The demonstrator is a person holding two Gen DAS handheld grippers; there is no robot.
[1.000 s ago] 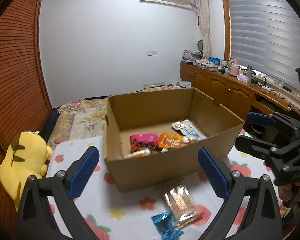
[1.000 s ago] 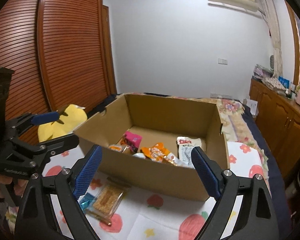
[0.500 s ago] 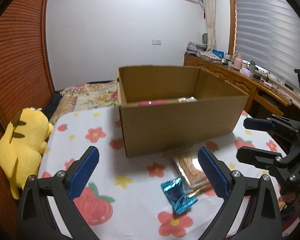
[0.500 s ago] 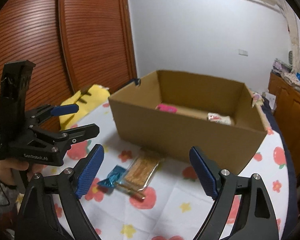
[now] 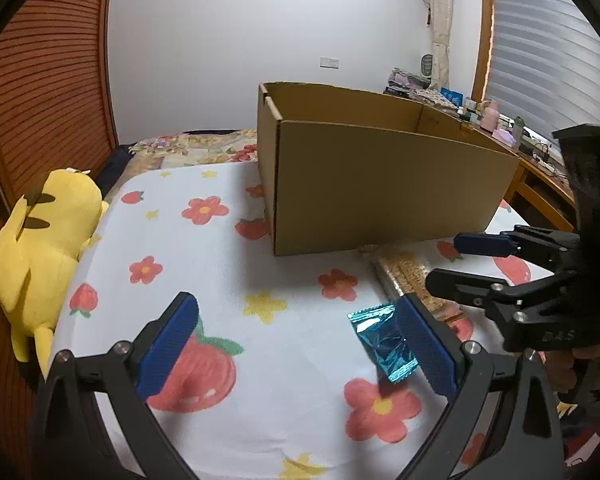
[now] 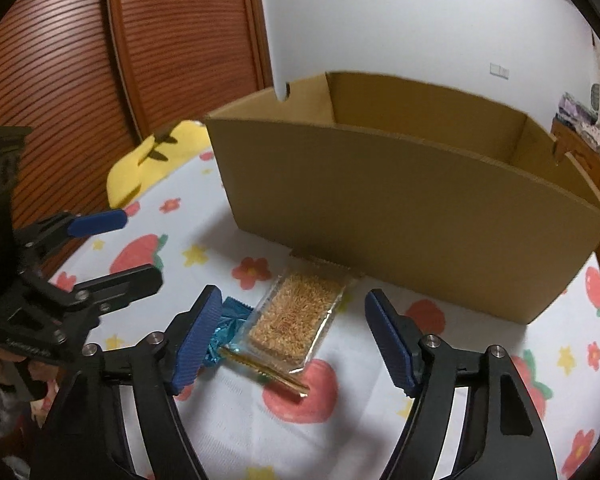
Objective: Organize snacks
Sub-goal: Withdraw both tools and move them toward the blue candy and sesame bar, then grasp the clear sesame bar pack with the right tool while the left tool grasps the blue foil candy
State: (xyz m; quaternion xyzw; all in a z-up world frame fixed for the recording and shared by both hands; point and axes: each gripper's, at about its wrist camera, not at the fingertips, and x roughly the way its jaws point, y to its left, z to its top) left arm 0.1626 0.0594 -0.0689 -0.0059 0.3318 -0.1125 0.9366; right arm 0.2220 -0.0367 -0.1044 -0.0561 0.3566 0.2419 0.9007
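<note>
Snacks outside cardboard box (image 6: 400, 216): cereal bar (image 6: 296, 316), blue packet (image 5: 384, 344). I lowered both grippers, left (image 5: 300, 344) and right (image 6: 292, 332), fingers apart, empty; pickup next.

Nothing much is reading clearly. Raised lettering is showing on the right gripper (image 5: 472, 262) body beside the left claw, but it's staying illegible.
</note>
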